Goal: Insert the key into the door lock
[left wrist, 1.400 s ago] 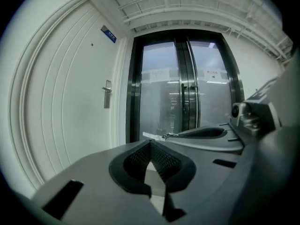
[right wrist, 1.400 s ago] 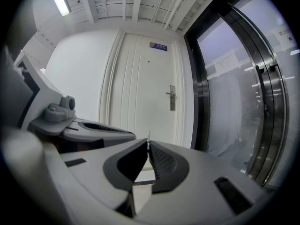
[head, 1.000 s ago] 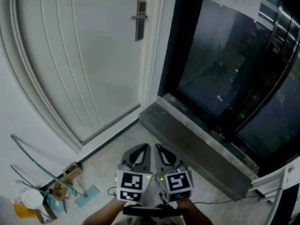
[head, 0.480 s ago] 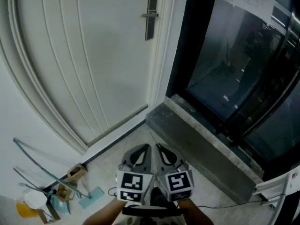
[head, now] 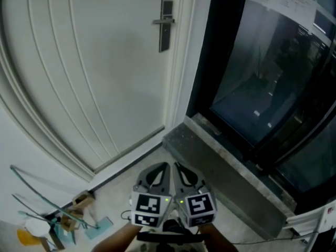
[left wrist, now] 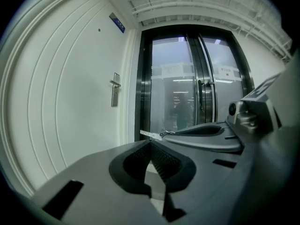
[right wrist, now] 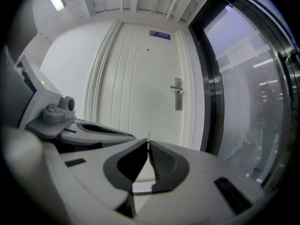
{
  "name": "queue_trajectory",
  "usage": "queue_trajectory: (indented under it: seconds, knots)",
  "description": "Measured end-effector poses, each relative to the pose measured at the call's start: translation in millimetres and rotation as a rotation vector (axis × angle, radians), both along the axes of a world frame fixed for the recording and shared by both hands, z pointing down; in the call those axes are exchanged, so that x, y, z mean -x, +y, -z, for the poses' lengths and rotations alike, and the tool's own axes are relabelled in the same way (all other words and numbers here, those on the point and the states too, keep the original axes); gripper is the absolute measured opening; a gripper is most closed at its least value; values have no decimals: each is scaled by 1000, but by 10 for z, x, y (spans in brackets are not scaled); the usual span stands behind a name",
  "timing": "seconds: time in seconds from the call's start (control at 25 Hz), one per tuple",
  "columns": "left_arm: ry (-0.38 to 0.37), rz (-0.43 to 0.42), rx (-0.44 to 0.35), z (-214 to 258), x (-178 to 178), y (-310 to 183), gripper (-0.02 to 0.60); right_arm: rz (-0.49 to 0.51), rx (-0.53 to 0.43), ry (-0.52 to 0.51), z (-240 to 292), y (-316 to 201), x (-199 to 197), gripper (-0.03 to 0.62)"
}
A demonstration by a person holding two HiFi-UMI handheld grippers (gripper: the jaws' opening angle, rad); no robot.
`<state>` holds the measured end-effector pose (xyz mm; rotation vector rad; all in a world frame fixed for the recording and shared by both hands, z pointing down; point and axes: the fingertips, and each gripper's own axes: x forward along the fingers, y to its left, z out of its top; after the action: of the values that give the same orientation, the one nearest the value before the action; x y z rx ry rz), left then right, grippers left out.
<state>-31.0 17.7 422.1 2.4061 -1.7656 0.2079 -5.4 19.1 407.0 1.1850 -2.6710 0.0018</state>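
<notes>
Step in hand, as judged: approach only; insertion not begun.

- The white door (head: 94,77) fills the left of the head view, with dark glass doors (head: 262,77) to its right.
- Both grippers are held low, side by side, well apart from the door.
- Left hand-held gripper (head: 164,167): clenched, with nothing seen between the jaws.
- Right hand-held gripper (head: 179,167): clenched on the key (right wrist: 148,136). Only a thin sliver is seen, edge-on, past the jaw tips.
- The door lock (head: 166,24) is mounted at the door's right edge, with its lever pointing left. No keyway can be made out at this range.

To be done well: the right gripper should be raised and carried up to the lock plate. The keyway's direction should be checked once near, and the blade squared to it before any push. A firm clamp should be kept, since little of the key protrudes. The left gripper is best kept clear of the lever.

Against 0.5 s ago: the lock is found slightly lower and further left in the head view. The floor clutter (head: 58,222) is lower in the frame. The grippers' placing is unchanged.
</notes>
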Motion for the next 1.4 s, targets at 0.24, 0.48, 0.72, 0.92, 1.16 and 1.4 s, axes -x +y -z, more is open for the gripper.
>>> queue_trajectory:
  seconds: [0.24,0.48,0.72,0.92,1.16,1.4]
  knots:
    - [-12,26,13,39,-216,-522,3,26,3,-21,34,-526,-194,26]
    - [-23,47,8,83,-461,-951,3,46,-7,-36,97,-962,-451,26]
    - [-42,69,-11,105,-633,-1245,3,75,-14,-47,125,-1252,-617,26]
    - [-49,77,-11,121,-704,-1376,3,78,-15,-51,138,-1400,-697,26]
    - [-55,83,-16,137,-719,-1530,3,88,-29,-41,151,-1547,-696,26]
    - [-41,67,-24,146,-632,-1820,3,73,-33,-30,136,-1811,-606,26]
